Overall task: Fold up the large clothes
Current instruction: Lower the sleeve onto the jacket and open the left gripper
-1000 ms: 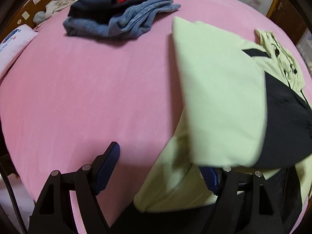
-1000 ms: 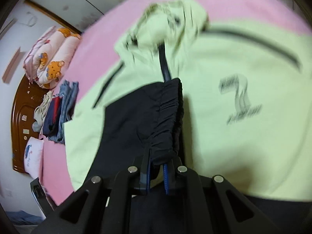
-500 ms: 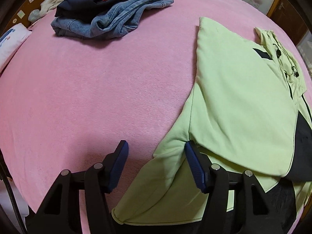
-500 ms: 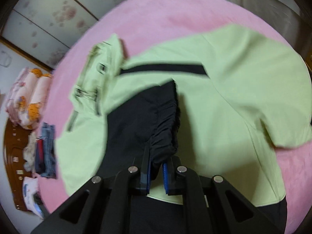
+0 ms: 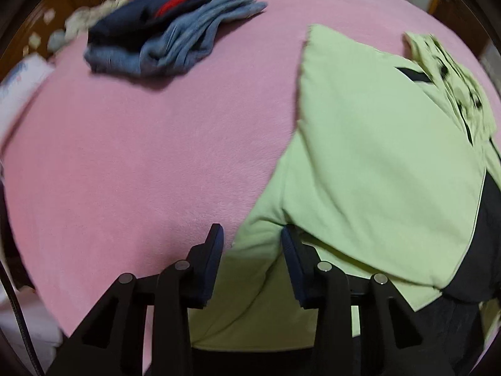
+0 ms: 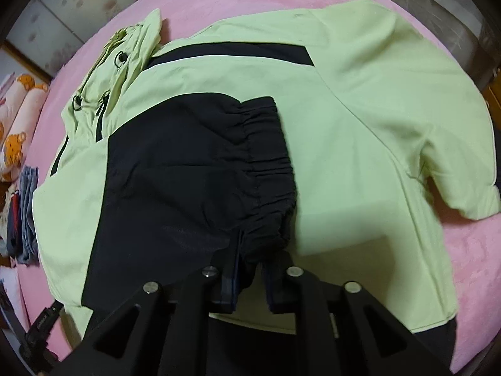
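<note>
Pink cover: plush pink bed fills the left wrist view, carries everything.
Left view, jacket: light green jacket lies on right half of bed, sleeve folded across the body, black panel at far right edge.
Left view, hood: hood with black toggles at upper right, blurred.
Left view, left gripper: left gripper low at jacket's near edge, fingers apart; green sleeve fabric sits in the gap between them, not pinched. Left finger over the pink cover, right finger against the fold.
Left view, pile: folded clothes pile, blue denim, navy and red, top left on bed, well apart from jacket.
Left view, pillow: white pillow at left edge, blurred.
Right view, jacket: same jacket spread flat on bed, hood at upper left, black stripe across the chest, other sleeve out to the right.
Right view, cuff: black gathered cuff of the folded sleeve lies across jacket middle.
Right view, right gripper: right gripper has fingers close together, clamped on the cuff's near corner.
Right view, background: bear-print bedding at left edge; clothes pile below it; patterned wardrobe doors behind the bed.
</note>
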A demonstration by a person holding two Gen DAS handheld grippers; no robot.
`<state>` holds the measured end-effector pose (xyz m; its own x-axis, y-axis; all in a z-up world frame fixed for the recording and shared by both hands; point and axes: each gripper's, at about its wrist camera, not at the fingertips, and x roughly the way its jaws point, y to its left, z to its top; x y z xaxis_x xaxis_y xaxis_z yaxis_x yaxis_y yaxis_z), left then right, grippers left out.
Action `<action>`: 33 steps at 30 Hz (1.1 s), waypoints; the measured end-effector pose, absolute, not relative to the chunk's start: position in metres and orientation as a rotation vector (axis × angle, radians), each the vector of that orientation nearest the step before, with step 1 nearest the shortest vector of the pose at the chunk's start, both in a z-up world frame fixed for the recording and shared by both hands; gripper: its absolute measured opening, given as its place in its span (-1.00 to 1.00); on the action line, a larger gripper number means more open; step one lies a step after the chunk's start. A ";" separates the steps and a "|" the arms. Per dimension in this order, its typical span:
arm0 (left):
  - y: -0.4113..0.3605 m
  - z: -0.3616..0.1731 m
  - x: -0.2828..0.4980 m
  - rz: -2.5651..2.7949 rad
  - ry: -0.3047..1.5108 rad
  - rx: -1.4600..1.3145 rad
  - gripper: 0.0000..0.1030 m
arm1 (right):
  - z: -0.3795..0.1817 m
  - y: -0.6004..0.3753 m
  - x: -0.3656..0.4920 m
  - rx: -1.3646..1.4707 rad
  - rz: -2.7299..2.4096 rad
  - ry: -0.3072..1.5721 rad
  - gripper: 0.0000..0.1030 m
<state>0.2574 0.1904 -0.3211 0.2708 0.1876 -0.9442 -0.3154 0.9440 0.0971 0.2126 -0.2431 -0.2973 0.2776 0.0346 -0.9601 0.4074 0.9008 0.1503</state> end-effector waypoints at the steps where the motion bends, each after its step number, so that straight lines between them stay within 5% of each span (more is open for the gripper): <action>1: 0.184 -0.317 0.259 0.333 1.257 -0.084 -0.25 | -0.296 -0.242 0.213 0.386 -0.275 1.285 -0.57; 3: 0.171 -0.304 0.260 0.302 1.256 -0.021 -0.25 | -0.289 -0.239 0.212 0.332 -0.315 1.300 -0.39; 9: 0.140 -0.272 0.267 0.162 1.285 -0.039 -0.20 | -0.259 -0.220 0.201 0.205 -0.395 1.224 -0.32; 14: 0.124 -0.256 0.254 0.098 1.304 -0.071 0.17 | -0.245 -0.211 0.179 0.271 -0.377 1.179 -0.17; 26: 0.100 -0.259 0.232 -0.207 1.322 -0.159 0.20 | -0.241 -0.151 0.126 0.447 -0.085 1.133 -0.15; 28: 0.100 -0.268 0.245 -0.244 1.325 -0.210 0.01 | -0.250 -0.133 0.135 0.416 -0.011 1.132 -0.16; 31: 0.097 -0.290 0.267 -0.246 1.357 -0.189 -0.76 | -0.269 -0.103 0.162 0.402 0.147 1.099 -0.75; 33: 0.099 -0.308 0.280 -0.223 1.391 -0.177 -0.78 | -0.281 -0.088 0.176 0.394 0.190 1.110 -0.93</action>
<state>0.2802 0.0988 -0.3085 0.1631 -0.2590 -0.9520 0.0520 0.9658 -0.2538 0.1765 -0.0885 -0.2814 0.4375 0.3416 -0.8318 0.0459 0.9153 0.4001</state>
